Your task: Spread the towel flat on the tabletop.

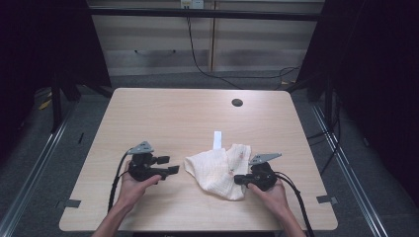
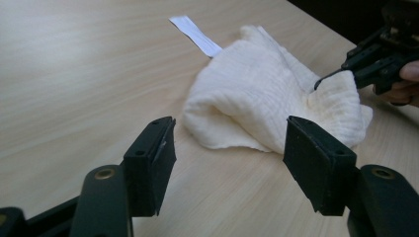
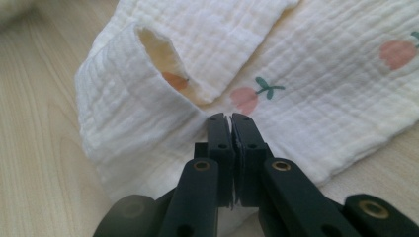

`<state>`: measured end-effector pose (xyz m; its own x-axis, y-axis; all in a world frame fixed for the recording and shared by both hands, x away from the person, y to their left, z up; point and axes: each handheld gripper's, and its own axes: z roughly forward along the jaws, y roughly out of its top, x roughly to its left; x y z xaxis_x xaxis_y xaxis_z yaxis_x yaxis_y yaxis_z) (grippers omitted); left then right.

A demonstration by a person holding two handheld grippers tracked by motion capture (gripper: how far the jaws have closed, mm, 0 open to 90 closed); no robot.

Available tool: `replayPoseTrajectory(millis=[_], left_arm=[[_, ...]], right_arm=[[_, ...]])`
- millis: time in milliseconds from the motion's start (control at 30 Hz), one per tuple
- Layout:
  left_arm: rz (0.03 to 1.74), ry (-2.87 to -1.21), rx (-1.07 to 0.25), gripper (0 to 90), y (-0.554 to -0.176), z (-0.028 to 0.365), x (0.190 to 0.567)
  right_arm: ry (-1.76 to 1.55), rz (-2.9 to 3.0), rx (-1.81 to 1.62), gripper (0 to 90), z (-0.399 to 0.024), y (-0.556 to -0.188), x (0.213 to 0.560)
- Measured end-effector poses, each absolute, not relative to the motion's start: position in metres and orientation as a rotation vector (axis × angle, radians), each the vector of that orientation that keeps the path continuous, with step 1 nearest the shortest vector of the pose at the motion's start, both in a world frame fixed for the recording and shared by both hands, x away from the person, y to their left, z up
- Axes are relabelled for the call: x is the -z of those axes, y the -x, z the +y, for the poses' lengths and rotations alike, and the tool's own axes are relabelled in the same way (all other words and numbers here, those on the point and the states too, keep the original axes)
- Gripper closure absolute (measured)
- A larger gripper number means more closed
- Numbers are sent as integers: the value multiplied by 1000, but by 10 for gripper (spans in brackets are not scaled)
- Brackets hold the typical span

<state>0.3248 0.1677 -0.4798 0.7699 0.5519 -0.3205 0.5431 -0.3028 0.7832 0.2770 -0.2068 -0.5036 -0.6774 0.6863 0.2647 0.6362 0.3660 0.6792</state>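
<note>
A cream muslin cloth with small fruit prints lies crumpled on the wooden table, right of centre near the front. In the high view my left gripper hovers just left of the cloth, apart from it. Its own view shows the left gripper open, nothing between the jaws, and the cloth ahead of them. My right gripper meets the cloth's right side. In its own view the right gripper is shut, tips pinched into a fold of the cloth. The left gripper view has the right gripper at the cloth's far edge.
A white strip of tape lies flat on the table just behind the cloth. A dark round cable hole sits near the back right. Cables trail from both grippers toward the front edge.
</note>
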Motion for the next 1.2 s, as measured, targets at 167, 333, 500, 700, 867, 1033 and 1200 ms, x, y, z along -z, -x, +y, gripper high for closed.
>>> replayPoseTrajectory(millis=[167, 333, 500, 700, 867, 1033, 1200], left_arm=[[849, -1973, 29, 331, -344, 143, 491], [843, -1970, 27, 431, -358, 127, 497], [819, -2061, 4, 679, -357, 117, 505], [784, -2124, 5, 782, -343, 123, 507], [767, -2150, 6, 781, -329, 138, 505], [759, -2173, 3, 780, -311, 144, 502], [725, -2202, 39, 772, -285, 154, 500]], right_arm=[[-1224, 2548, -1231, 877, -206, -276, 504], [-1200, 2556, -1243, 877, -203, -276, 505], [-1206, 2556, -1245, 876, -203, -276, 505], [-1207, 2552, -1228, 876, -204, -276, 504], [-1226, 2533, -1222, 876, -207, -278, 504], [-1231, 2521, -1224, 876, -206, -279, 505], [-1222, 2526, -1235, 876, -205, -278, 505]])
